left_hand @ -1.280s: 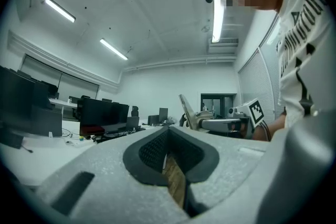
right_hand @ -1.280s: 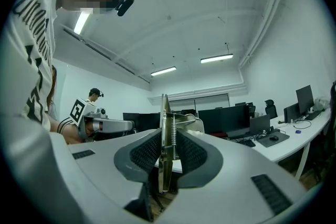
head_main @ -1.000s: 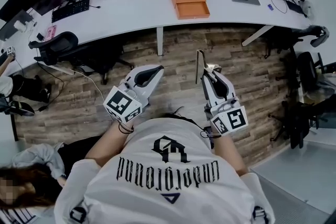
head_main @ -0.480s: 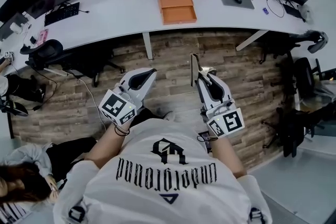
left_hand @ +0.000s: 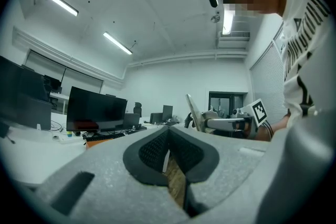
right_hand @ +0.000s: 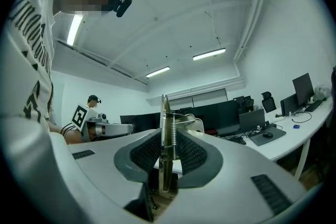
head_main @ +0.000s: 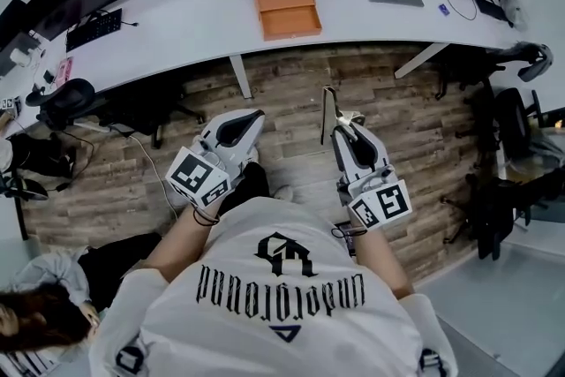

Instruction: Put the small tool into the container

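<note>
My left gripper (head_main: 250,117) has its pads together on nothing. My right gripper (head_main: 346,123) is clamped on the small tool (head_main: 327,113), a thin metal piece with a spring. In the right gripper view that tool (right_hand: 165,128) stands upright between the pads, long axis crosswise to the level jaws, its top end poking well above them. Beyond both tips is wood floor (head_main: 291,93), then the white desk (head_main: 177,22). The orange container (head_main: 287,11) sits on the desk, open side up, well apart from the tool. It is ahead and slightly left of the right gripper, about on the line between my two hands. I judge that the right hand should carry forward and left.
</note>
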### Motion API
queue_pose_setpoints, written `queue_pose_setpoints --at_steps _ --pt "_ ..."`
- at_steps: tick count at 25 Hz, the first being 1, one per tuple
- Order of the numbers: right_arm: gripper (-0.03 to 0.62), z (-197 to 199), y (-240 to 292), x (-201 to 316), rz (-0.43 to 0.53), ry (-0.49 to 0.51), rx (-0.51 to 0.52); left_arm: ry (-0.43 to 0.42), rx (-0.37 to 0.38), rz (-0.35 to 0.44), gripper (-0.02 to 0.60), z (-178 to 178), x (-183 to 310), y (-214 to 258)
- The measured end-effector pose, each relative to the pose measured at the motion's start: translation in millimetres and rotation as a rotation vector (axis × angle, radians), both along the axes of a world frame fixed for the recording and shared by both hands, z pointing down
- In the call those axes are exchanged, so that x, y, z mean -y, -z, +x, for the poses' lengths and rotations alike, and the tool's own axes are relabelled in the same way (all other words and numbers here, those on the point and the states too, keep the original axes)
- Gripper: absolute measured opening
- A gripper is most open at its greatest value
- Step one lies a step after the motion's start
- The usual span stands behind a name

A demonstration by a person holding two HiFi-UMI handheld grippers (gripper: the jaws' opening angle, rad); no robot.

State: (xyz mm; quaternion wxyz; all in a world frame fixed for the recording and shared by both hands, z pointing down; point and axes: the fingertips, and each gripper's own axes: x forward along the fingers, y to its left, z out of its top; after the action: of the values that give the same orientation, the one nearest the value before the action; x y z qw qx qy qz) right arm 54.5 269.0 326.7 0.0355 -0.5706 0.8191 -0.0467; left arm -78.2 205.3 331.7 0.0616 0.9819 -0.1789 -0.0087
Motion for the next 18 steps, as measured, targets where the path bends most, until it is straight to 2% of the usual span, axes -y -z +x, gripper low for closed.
queue_pose_setpoints --at_steps 9,18 --pt "0.091 17.8 0.4 22.4 -0.002 -0.019 -0.008 -0.028 -0.005 -0.006 0.012 24.5 25.8 -0.6" --pt "0.090 17.2 0.1 74.4 -0.008 -0.027 -0.011 -0.043 -0.004 -0.017 0.012 23.8 77.4 -1.0"
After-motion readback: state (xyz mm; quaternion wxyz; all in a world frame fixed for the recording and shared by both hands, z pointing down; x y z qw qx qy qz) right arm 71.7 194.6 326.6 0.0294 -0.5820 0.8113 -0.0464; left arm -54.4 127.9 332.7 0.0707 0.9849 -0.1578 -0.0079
